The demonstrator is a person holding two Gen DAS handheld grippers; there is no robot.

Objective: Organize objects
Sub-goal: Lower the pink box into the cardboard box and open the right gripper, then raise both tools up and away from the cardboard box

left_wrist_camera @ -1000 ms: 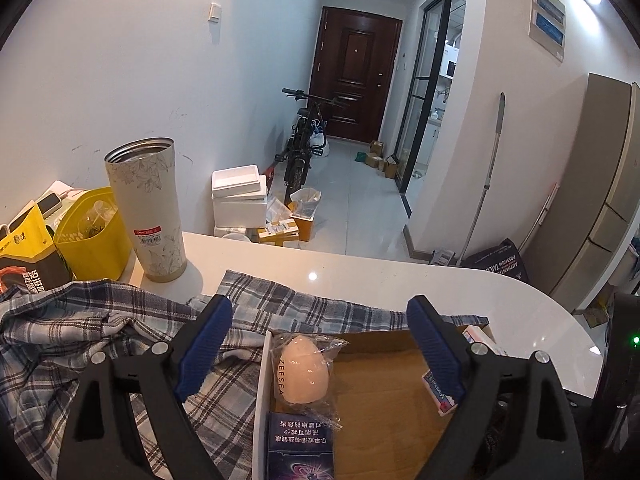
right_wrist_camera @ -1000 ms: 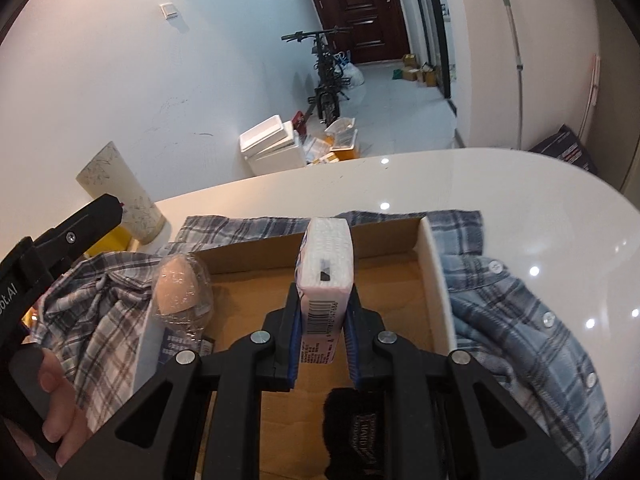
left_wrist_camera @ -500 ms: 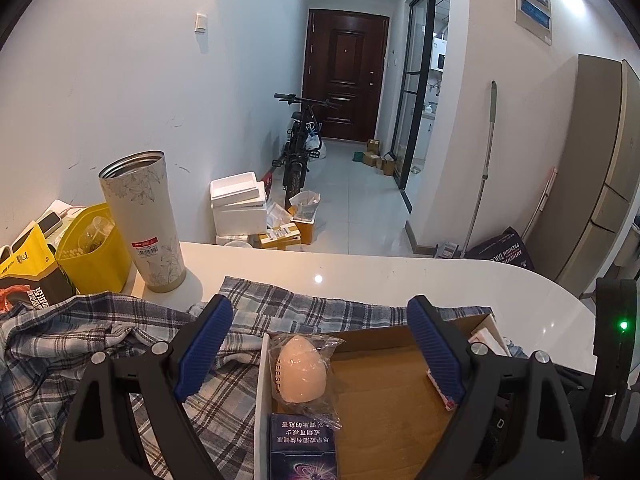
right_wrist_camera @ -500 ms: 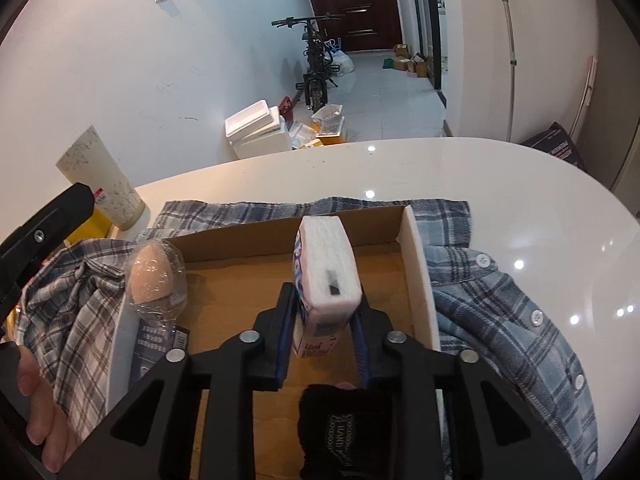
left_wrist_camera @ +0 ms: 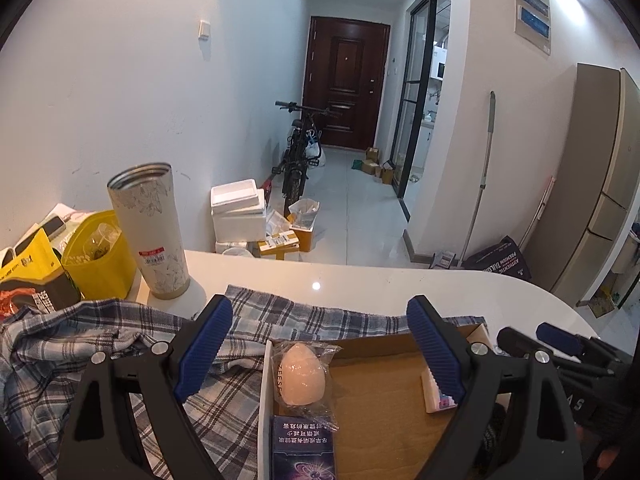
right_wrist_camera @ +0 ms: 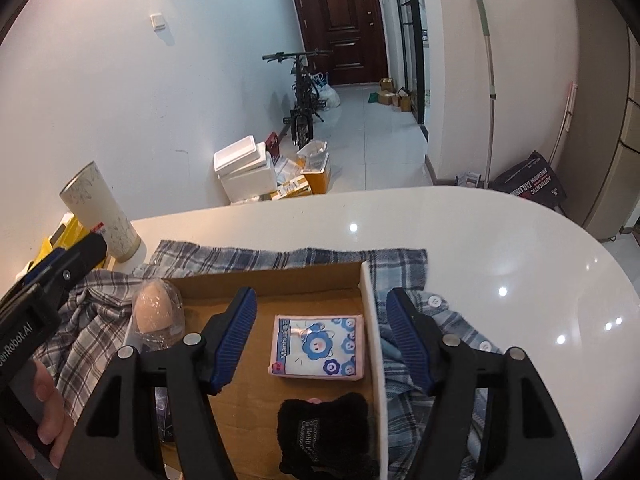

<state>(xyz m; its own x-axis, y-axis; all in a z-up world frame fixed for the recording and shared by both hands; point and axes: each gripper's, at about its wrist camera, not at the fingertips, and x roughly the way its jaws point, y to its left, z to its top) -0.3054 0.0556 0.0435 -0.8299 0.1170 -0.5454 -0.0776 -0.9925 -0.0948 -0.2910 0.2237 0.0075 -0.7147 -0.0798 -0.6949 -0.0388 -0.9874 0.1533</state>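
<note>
A pink tissue pack (right_wrist_camera: 318,346) with blue flower prints lies flat on the floor of a cardboard box (right_wrist_camera: 272,280); it also shows in the left wrist view, tissue pack (left_wrist_camera: 434,394). My right gripper (right_wrist_camera: 320,294) hovers above it with its jaws opening, and the pads are clear of the pack. A wrapped peach egg-shaped item (left_wrist_camera: 302,374) and a dark blue carton (left_wrist_camera: 304,452) lie along the box's left side. A black fuzzy item (right_wrist_camera: 324,428) lies at its near end. My left gripper (left_wrist_camera: 319,308) stands open over the box's left part, holding nothing.
The box rests on a plaid shirt (left_wrist_camera: 100,340) spread over a white rounded table (right_wrist_camera: 480,232). A tall patterned tumbler (left_wrist_camera: 148,232) and a yellow bag (left_wrist_camera: 100,256) stand at the back left. A hand (right_wrist_camera: 48,400) holds the left gripper's handle.
The right gripper went from shut on the upright tissue pack to open and rose a little. The pack now lies flat in the box. The left gripper stayed put.
</note>
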